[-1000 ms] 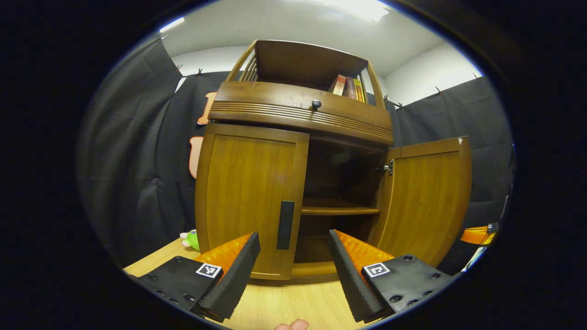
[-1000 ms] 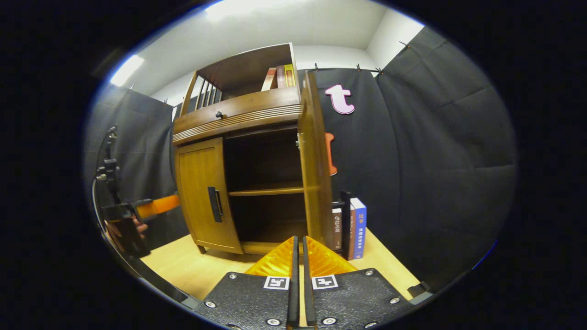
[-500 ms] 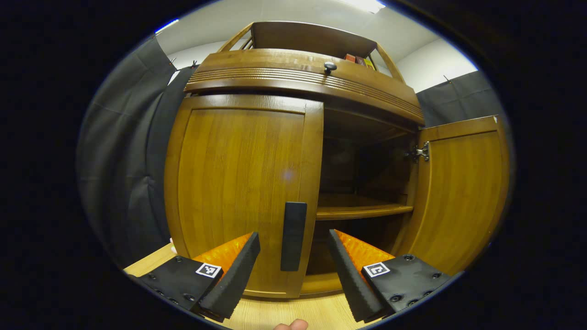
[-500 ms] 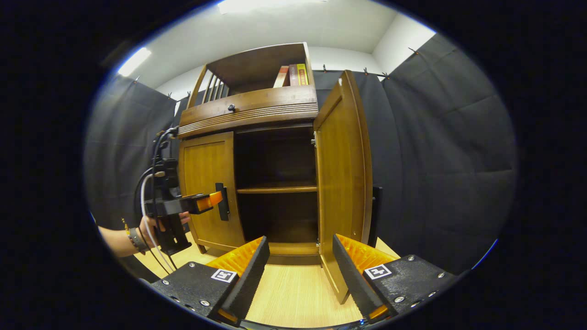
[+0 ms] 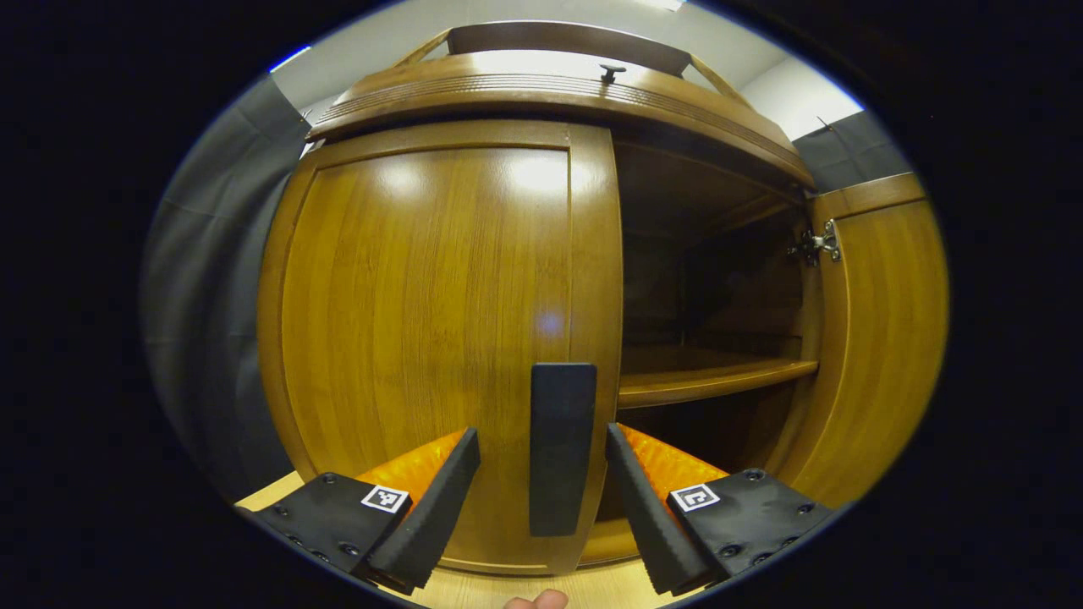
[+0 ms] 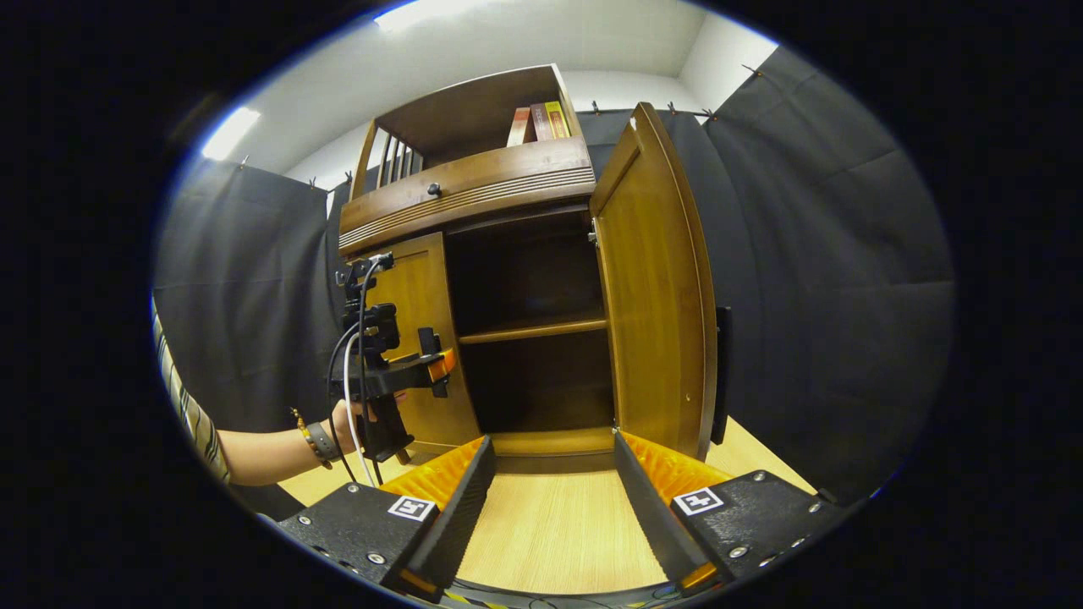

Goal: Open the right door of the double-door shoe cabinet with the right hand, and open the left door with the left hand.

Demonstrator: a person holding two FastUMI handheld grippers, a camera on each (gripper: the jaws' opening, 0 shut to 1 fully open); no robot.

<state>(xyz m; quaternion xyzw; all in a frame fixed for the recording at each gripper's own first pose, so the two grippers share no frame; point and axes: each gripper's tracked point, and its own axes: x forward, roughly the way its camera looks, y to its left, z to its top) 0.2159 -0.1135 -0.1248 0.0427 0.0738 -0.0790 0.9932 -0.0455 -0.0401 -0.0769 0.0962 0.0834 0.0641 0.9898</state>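
Change: over the last second my left gripper (image 5: 541,474) has closed in on the shoe cabinet (image 6: 474,182); the left door (image 5: 423,338) now looms large, and its handle (image 5: 561,448) stands between my parted left jaws, neither finger touching it as far as I can tell. My right gripper (image 6: 554,495) has let its jaws spread apart and hangs back over the surface (image 6: 550,529), holding nothing.

Meaning: the right door (image 6: 656,288) stands swung wide, so I judge that half done. The left door sits shut; closing on the handle and pulling comes next.

Item, left door: brown wood, glossy varnish, vertical grain, framed panel, catching light near the top.

Item, handle: matte black, flat upright bar on the door's inner edge.

Item, right door: same varnished wood, metal hinge (image 5: 816,245) near its top.

Item, interior: dark, one plain wooden shelf (image 6: 533,328).

Item, jaws: black ridged pads on orange ribbed backing.

Item, surface: pale wood, fine straight grain.

Item, hand (image 6: 351,419): wrapped round the left gripper's grip, in the right gripper view.
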